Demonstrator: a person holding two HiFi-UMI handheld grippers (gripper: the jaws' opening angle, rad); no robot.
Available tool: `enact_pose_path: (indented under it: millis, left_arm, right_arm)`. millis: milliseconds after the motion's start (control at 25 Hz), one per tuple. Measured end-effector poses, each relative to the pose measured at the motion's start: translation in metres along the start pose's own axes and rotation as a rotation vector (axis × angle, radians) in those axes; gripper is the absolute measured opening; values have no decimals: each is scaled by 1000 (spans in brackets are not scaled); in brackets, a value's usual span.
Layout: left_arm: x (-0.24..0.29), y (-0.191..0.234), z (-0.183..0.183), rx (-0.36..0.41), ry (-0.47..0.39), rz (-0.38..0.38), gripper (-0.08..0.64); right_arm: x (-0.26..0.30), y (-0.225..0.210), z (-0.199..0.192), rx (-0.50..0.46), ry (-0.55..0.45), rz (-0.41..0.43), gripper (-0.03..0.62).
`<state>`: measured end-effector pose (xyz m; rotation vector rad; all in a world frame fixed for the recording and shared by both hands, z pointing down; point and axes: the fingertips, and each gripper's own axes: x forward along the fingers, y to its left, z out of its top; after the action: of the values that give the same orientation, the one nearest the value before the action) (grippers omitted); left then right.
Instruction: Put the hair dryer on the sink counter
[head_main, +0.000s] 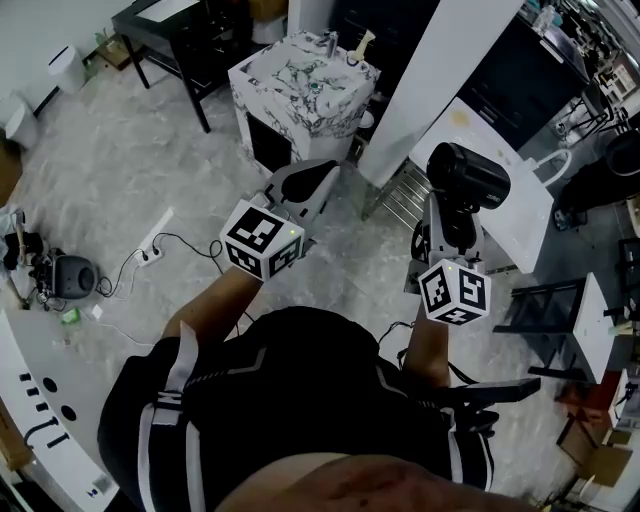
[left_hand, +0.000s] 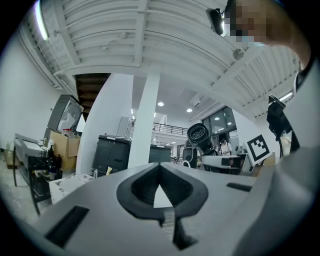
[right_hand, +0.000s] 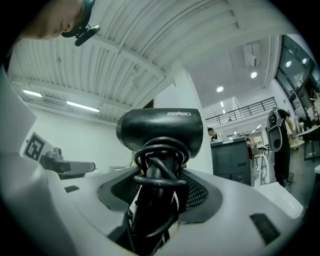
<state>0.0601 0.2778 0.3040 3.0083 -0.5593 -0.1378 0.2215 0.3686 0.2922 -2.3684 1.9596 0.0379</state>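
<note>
**A:** R gripper (right_hand: 157, 200) status?

**B:** Jaws clamped on the handle of the hair dryer (right_hand: 162, 127), barrel upright above them. The cord (right_hand: 159, 170) is coiled round the handle, so the pads bite partly on cable, partly on plastic.

**A:** L?

**B:** L gripper (left_hand: 160, 186) has its jaws pressed together w/ nothing between. It's held up beside R, apart from the dryer.

**A:** Dryer pos vs target?

**B:** In the air, front-right of the person's chest. The sink counter (head_main: 300, 92), marble top w/ tap (head_main: 335, 42), is ahead and left, well apart. A white column (head_main: 430, 90) rises just right of it.

**A:** Handling?

**B:** My read: hard plastic shell, stiff, OK for a normal set-down, but don't drop it. Top-heavy, since the motor mass sits in the barrel above the grip, so it'll want to tip if the clamp eases. Smooth shell = slippery. The cord loops add friction but can shift under the pads.

**A:** Best hold?

**B:** Handle, as now, close under the barrel to cut the lever arm. Barrel looks too wide for the jaws IMO.

**A:** Progress?

**B:** Pick looks done; carry + place are left. Lay it on its side on a bare patch of counter, clear of the tap. It prob won't stand on the handle.
</note>
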Motion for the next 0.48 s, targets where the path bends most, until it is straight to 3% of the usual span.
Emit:
enact_pose_path:
  millis: [480]
  left_arm:
    - [-41,50,12,-13,-34,73,2]
  right_arm:
    - [37,66,-1,-33,32,105,245]
